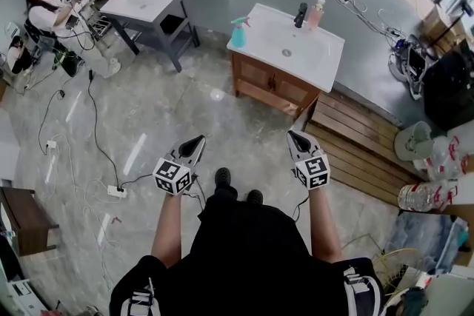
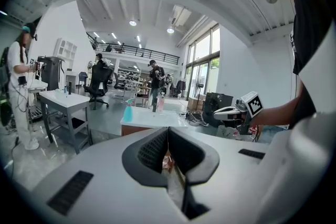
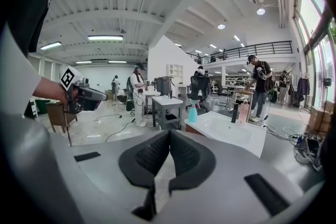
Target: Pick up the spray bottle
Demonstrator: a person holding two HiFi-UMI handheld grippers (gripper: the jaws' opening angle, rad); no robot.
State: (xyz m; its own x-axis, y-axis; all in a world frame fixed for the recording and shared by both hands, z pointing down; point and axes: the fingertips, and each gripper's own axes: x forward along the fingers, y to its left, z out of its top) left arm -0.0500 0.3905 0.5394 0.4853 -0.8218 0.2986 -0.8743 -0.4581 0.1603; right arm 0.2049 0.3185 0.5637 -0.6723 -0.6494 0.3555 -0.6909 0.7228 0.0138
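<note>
The teal spray bottle [image 1: 238, 32] stands upright on the left corner of a white sink counter [image 1: 318, 59], well ahead of both grippers. My left gripper [image 1: 198, 138] and right gripper [image 1: 291, 134] are held side by side over the floor, short of the counter, jaws shut and empty. In the left gripper view the bottle [image 2: 128, 113] is small and far beyond the shut jaws [image 2: 167, 131]. The right gripper view shows the bottle [image 3: 192, 113] left of the basin, above its shut jaws [image 3: 169, 136].
A black faucet [image 1: 300, 14] and a pink bottle [image 1: 316, 13] stand at the counter's back. A white table [image 1: 144, 4] sits to the left, with cables and a power strip [image 1: 115, 191] on the floor. A wooden platform [image 1: 363, 144] lies to the right.
</note>
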